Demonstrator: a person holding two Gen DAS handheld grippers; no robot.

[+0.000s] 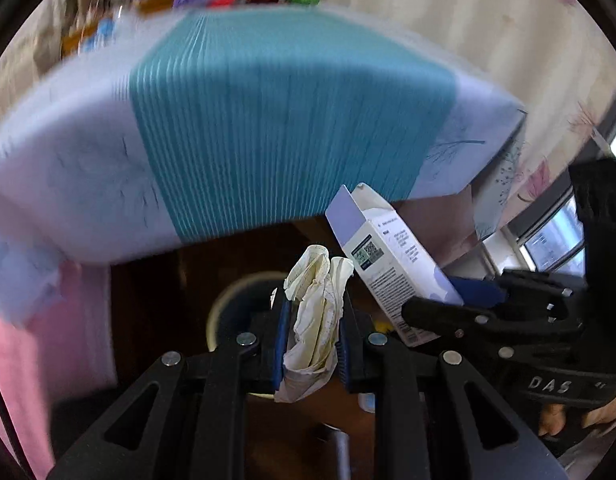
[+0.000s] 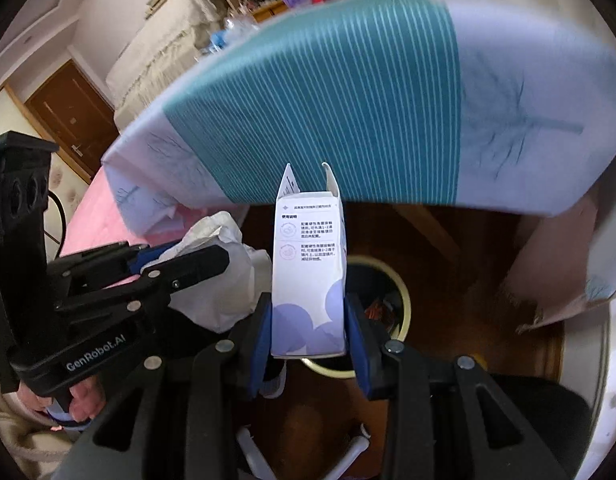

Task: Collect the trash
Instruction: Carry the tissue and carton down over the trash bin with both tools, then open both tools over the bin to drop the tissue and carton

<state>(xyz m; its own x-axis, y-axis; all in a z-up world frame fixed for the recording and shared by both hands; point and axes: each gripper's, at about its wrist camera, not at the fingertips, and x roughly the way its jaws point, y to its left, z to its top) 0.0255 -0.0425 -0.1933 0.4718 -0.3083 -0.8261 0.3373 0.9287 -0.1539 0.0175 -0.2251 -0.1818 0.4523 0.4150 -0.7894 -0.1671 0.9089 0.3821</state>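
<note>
My left gripper (image 1: 312, 316) is shut on a crumpled cream paper (image 1: 315, 312); it also shows in the right wrist view (image 2: 224, 276). My right gripper (image 2: 308, 320) is shut on a white and lilac carton box (image 2: 308, 276) with its top flaps open; the box also shows in the left wrist view (image 1: 387, 264), held by the right gripper (image 1: 447, 300). Both grippers hover above a round trash bin (image 2: 399, 300) with a pale rim on the dark wooden floor; it appears below the paper in the left wrist view (image 1: 228, 308).
A table under a teal-striped and pale blue cloth (image 1: 268, 120) overhangs the bin, also in the right wrist view (image 2: 367, 100). A pink bedcover (image 1: 40, 340) lies on the left. A brown door (image 2: 72, 116) stands at far left. Cluttered shelves stand beyond.
</note>
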